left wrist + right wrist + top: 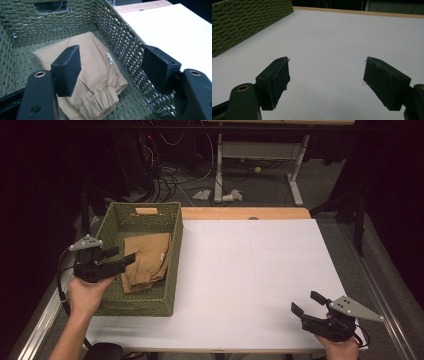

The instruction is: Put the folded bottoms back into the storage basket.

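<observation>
A folded tan garment with an elastic cuff lies inside a green woven basket at the table's left side. My left gripper hovers open over the basket's near left part, just above the garment, with nothing between its jaws. My right gripper is open too, low over the bare white tabletop near the front right corner, far from the basket.
The white sheet covers most of the table, with a wooden strip along the far edge. Beyond the table are a desk frame, cables and small objects on the floor. A metal rail runs along the right side.
</observation>
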### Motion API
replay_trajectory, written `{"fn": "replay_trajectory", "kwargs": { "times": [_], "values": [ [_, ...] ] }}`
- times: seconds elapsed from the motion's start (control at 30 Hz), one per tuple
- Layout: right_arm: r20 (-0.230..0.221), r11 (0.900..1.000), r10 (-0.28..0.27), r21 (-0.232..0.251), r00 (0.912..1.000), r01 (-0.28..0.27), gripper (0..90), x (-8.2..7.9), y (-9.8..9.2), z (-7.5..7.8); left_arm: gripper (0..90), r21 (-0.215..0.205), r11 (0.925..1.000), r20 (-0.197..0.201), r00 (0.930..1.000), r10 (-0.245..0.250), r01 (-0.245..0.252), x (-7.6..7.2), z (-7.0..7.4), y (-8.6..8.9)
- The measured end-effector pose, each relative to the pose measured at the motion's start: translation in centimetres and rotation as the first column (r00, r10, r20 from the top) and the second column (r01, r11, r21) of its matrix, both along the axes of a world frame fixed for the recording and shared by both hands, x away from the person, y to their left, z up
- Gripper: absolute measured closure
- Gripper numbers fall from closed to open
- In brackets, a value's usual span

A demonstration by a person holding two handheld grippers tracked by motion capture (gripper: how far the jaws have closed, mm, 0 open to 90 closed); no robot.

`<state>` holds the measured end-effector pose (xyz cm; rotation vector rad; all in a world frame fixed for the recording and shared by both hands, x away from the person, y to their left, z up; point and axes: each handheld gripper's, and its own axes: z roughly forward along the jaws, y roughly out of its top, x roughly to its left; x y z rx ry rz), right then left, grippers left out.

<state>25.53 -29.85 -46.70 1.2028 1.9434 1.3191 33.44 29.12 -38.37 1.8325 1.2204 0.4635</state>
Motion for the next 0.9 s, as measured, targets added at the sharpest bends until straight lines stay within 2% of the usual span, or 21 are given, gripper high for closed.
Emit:
{"fn": "replay_trajectory", "kwargs": {
  "times": [0.27,0.9],
  "values": [
    [0.000,1.000,-0.001,0.000,1.0000,0.001,21.9,0.0,0.0,0.0,29.3,0.014,0.9999,0.015,0.9999,0.001,-0.001,-0.7,0.0,-0.3],
    [0.001,1.000,-0.001,0.001,1.0000,0.001,21.9,0.0,0.0,0.0,29.3,0.000,0.9997,0.065,0.9976,-0.024,0.024,-3.3,-0.5,-1.0]
  ]
}}
